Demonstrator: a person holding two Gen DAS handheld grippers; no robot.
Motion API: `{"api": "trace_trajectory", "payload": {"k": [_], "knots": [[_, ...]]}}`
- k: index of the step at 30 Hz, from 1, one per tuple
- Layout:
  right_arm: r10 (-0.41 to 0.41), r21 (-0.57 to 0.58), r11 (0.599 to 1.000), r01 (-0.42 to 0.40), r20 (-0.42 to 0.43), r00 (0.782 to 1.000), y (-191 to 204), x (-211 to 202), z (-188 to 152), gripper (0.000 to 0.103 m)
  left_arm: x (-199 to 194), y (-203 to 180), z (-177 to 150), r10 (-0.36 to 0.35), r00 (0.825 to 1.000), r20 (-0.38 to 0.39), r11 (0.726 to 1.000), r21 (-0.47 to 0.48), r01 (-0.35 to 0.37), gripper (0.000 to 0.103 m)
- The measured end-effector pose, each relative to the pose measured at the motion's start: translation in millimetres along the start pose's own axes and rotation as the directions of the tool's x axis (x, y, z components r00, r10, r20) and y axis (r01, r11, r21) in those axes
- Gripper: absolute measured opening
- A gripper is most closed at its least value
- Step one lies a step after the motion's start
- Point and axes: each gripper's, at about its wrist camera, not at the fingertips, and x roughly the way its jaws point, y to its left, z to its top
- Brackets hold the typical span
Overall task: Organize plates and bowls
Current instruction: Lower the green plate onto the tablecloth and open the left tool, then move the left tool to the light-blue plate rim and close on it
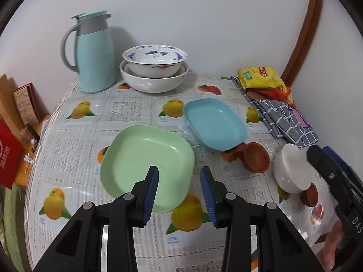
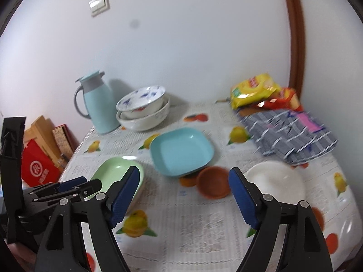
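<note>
Green square plate (image 1: 145,165) directly ahead of and below left gripper (image 1: 179,195), partly under the fingertips; no long axis to favour. Left gripper nearer to it, pitched steeply downward, jaws partly spread, nothing pinched. Right gripper (image 2: 183,195) wide apart, empty, aimed toward brown bowl (image 2: 213,184) near white bowl (image 2: 279,181).

Table (image 1: 136,244) carrying everything. Jug (image 1: 95,54) standing at far left by the wall; two nested bowls (image 1: 154,68) sitting just right of it, one in the other. Snack packets (image 1: 261,77) lying at far right corner, folded cloth (image 1: 285,122) lying just nearer. One square plate (image 1: 147,165) resting near centre-left; a second plate (image 1: 213,124) sitting farther right, its near edge lying on a small dish (image 1: 256,157). Tilted bowl (image 1: 292,167) lying at near right, leaning on another small dish (image 1: 309,195).
</note>
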Motion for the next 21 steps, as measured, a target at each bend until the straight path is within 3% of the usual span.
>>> {"api": "trace_trajectory", "payload": {"k": [6, 15, 21], "knots": [[-0.022, -0.019, 1.0, 0.023, 0.068, 0.997, -13.6, -13.8, 3.4, 0.08, 12.0, -10.4, 7.6, -0.015, 0.999, -0.039, 1.0, 0.019, 0.016, 0.036], [0.015, -0.017, 1.0, -0.012, 0.162, 0.987, -24.8, -22.8, 11.1, 0.08, 25.9, -14.9, 22.3, -0.02, 0.998, -0.051, 0.999, 0.03, 0.022, 0.036], [0.094, -0.057, 0.995, -0.083, 0.22, 0.971, -22.7, -31.5, 19.6, 0.08, 39.0, -16.2, 35.4, -0.023, 0.999, -0.049, 0.999, 0.03, 0.025, 0.036]]}}
